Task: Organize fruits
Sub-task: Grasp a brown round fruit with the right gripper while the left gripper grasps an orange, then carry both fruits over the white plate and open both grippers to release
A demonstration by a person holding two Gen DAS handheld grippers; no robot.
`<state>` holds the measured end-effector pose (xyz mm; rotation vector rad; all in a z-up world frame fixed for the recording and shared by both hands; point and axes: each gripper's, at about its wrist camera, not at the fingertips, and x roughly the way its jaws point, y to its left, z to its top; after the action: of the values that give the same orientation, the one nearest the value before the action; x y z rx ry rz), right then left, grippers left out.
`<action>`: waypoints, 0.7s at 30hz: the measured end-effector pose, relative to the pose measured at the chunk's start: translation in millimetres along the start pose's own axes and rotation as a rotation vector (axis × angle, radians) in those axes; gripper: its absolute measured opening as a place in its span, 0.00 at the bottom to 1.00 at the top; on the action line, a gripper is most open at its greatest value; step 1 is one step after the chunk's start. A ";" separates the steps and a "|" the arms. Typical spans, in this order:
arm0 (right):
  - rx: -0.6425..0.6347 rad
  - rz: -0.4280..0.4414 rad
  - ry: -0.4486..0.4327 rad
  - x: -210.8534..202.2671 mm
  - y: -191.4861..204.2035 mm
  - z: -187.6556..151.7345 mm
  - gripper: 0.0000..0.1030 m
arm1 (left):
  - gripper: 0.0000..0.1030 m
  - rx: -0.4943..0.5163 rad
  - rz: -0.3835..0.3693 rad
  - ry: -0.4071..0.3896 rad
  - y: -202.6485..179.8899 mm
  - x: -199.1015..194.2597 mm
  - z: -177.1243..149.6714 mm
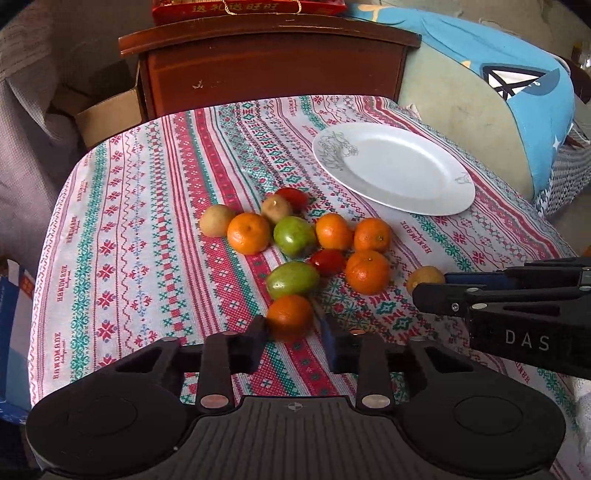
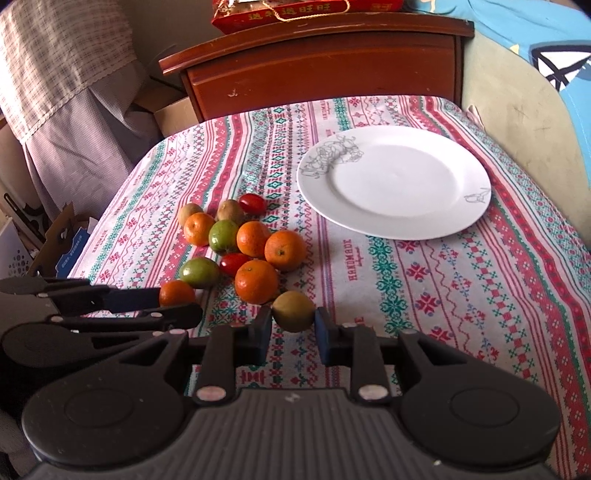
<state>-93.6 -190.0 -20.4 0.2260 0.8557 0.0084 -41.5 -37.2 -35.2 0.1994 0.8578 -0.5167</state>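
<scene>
On the patterned tablecloth (image 1: 147,221) lies a cluster of fruit: tangerines (image 1: 248,233), green fruits (image 1: 293,236), red tomatoes (image 1: 327,261) and brown kiwi-like fruits (image 1: 216,220). My left gripper (image 1: 293,328) is shut on the nearest tangerine (image 1: 290,317), which rests at the cluster's near edge. In the right wrist view, my right gripper (image 2: 293,325) is shut on a brown-green fruit (image 2: 293,311) just right of that tangerine (image 2: 176,292). The two grippers sit side by side. A white plate (image 2: 395,181) with nothing on it stands beyond, to the right.
A dark wooden cabinet (image 1: 273,70) with a red box (image 1: 247,7) on top stands behind the table. A cardboard box (image 1: 107,114) sits on the floor at the left. A cushion with a blue cover (image 1: 517,92) borders the table's right side.
</scene>
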 end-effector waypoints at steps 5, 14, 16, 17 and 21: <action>0.006 0.000 0.006 2.2 -0.4 0.1 0.24 | 0.24 -0.027 -0.022 -0.018 3.9 0.2 -1.2; 0.029 0.019 -0.042 -9.4 -3.3 5.7 0.24 | 0.24 -0.033 -0.044 -0.101 4.2 -23.0 5.7; 0.040 0.018 -0.063 -12.4 -5.1 8.6 0.24 | 0.24 -0.038 -0.050 -0.119 3.3 -25.9 9.3; 0.048 0.017 -0.070 -13.1 -6.9 10.4 0.24 | 0.24 -0.039 -0.051 -0.127 2.8 -26.5 11.6; 0.082 0.001 -0.103 -14.5 -14.1 18.0 0.24 | 0.24 -0.051 -0.057 -0.151 0.6 -23.2 23.4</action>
<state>-90.9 -208.7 -1.0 0.3011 0.7540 -0.0374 -38.1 -37.2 -2.4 0.0885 0.7300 -0.5553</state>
